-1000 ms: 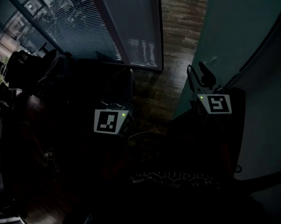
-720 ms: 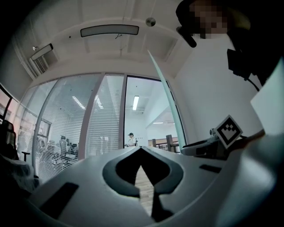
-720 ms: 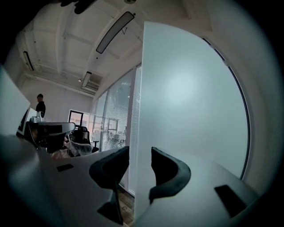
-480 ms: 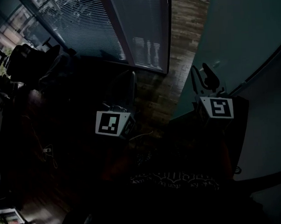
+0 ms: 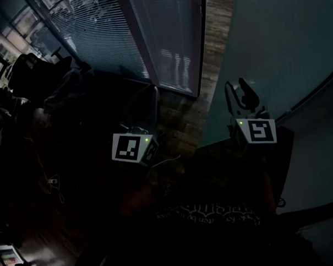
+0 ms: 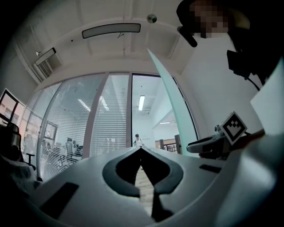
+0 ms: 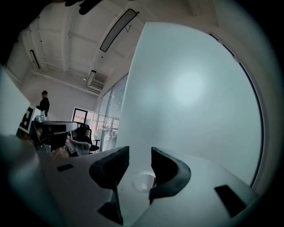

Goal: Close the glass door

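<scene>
The frosted glass door (image 5: 273, 42) stands ajar at the right of the head view, its free edge running down toward the wooden floor. My right gripper (image 5: 237, 92) is up against the door's face, jaws apart and open. In the right gripper view the door panel (image 7: 191, 88) fills most of the picture, and its edge drops behind the left jaw of my right gripper (image 7: 140, 162). My left gripper (image 5: 145, 97) hangs to the left of the door with nothing in it. Its tips meet in the left gripper view, so the left gripper (image 6: 141, 150) is shut. That view shows the door's edge (image 6: 171, 93) at the right.
A glass wall with blinds (image 5: 96, 33) runs along the back left, leaving a doorway gap over wooden floor (image 5: 217, 28). Dark office chairs (image 5: 37, 69) stand at the left. A person (image 6: 136, 139) stands far down the corridor.
The head camera has swung a little, so the blinds and door edge sit further right. Both grippers keep nearly the same places, the right one still at the door.
</scene>
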Tool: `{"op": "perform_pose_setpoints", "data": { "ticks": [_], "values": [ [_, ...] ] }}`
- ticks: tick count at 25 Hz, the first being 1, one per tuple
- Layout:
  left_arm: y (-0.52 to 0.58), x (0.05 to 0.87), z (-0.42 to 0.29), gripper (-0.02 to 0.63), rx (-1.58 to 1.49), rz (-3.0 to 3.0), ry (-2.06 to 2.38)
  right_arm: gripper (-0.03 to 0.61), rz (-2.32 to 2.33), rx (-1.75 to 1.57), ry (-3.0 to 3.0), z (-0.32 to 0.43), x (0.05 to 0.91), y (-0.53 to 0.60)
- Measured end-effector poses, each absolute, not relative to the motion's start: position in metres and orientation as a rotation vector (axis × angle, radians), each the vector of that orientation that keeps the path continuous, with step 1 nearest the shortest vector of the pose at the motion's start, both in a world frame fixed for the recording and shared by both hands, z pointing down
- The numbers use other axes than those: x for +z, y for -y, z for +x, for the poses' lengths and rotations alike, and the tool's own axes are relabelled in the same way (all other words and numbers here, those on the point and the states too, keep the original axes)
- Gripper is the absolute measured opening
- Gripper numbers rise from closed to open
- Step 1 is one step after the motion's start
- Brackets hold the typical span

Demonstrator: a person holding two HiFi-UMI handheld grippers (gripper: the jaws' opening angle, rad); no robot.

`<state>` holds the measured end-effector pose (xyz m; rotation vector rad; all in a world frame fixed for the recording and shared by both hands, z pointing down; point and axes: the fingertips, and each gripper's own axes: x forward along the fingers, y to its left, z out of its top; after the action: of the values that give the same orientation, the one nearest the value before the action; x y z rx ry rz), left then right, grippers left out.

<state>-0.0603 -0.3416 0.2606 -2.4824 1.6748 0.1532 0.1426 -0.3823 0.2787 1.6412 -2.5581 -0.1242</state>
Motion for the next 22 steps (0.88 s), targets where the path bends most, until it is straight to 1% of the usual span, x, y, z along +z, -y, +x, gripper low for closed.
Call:
{"op": "perform_pose_setpoints", "data": {
  "ticks": [8,14,22],
  "values": [
    [0.362,0.266,-0.068,0.002,0.175,-2.473,-1.692,0.15,1.687,-0.089,2.545,0.139,0.282,0.404],
    [0.411,0.26,-0.099,0.002,0.194,-2.493,-1.656,0.15,1.743,-0.088,2.503,0.122,0.278,0.44],
    [0.476,0.25,-0.119,0.002,0.192,-2.522,-1.543,0.15,1.851,-0.085,2.455,0.113,0.278,0.487]
  ]
}}
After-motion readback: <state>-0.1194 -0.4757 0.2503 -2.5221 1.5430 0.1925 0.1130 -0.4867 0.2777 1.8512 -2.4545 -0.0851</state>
